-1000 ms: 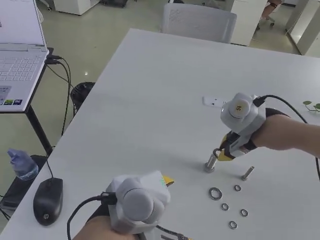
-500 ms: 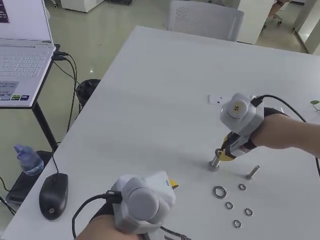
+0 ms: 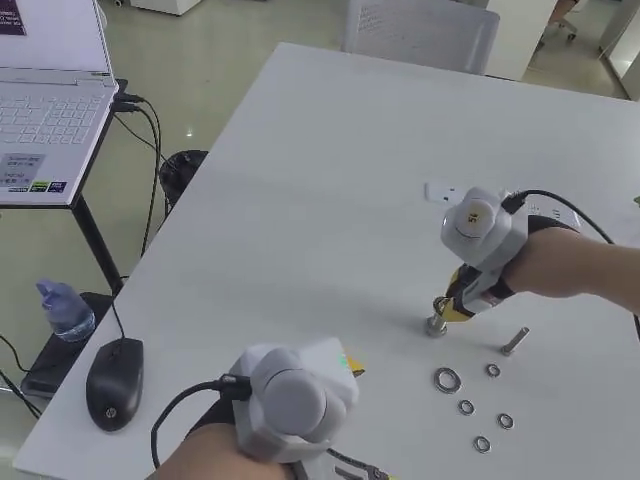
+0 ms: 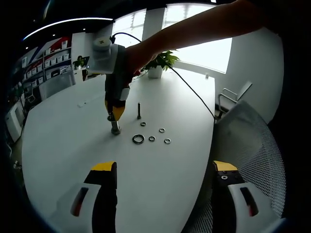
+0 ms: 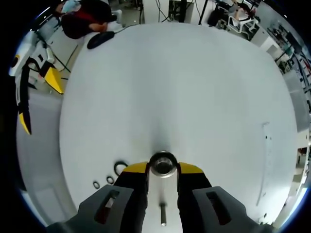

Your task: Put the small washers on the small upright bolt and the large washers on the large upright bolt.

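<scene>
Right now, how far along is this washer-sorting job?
Early on. Done: nothing I can confirm; the small bolt looks bare. In hand: the right gripper pinches the held washer right over the large bolt. Left to do: a loose large washer and four small washers lie on the table. The left gripper is open and empty.

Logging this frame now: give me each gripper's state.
Left gripper: open, holding nothing.
Right gripper: shut on a large washer, just above the large upright bolt.
</scene>
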Demonstrator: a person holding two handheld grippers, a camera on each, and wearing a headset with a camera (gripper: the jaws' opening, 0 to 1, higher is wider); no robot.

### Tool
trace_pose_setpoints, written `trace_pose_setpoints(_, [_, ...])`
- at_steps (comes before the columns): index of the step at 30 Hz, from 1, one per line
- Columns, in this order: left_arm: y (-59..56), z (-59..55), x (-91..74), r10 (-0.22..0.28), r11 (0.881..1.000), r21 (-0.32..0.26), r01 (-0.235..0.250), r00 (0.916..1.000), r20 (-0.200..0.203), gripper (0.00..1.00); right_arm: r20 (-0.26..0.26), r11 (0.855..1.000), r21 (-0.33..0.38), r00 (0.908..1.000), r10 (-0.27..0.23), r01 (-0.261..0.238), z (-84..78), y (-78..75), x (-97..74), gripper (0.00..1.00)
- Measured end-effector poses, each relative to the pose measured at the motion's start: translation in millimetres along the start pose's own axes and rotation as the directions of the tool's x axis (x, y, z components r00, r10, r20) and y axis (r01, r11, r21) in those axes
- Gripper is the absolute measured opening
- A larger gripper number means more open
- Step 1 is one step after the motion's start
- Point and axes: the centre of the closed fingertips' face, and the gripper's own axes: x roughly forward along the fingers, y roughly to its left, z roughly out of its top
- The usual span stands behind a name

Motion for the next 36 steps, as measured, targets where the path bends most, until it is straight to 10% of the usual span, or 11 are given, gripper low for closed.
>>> trace_pose_setpoints(36, [-3.8,-9.9,-3.3,-0.026,1.000,-0.011,0.026,0.9996,-0.013,0.76,-0.031,1.000,0.015,0.9995,-0.003,0.003,-9.0,4.8,35.6,0.24])
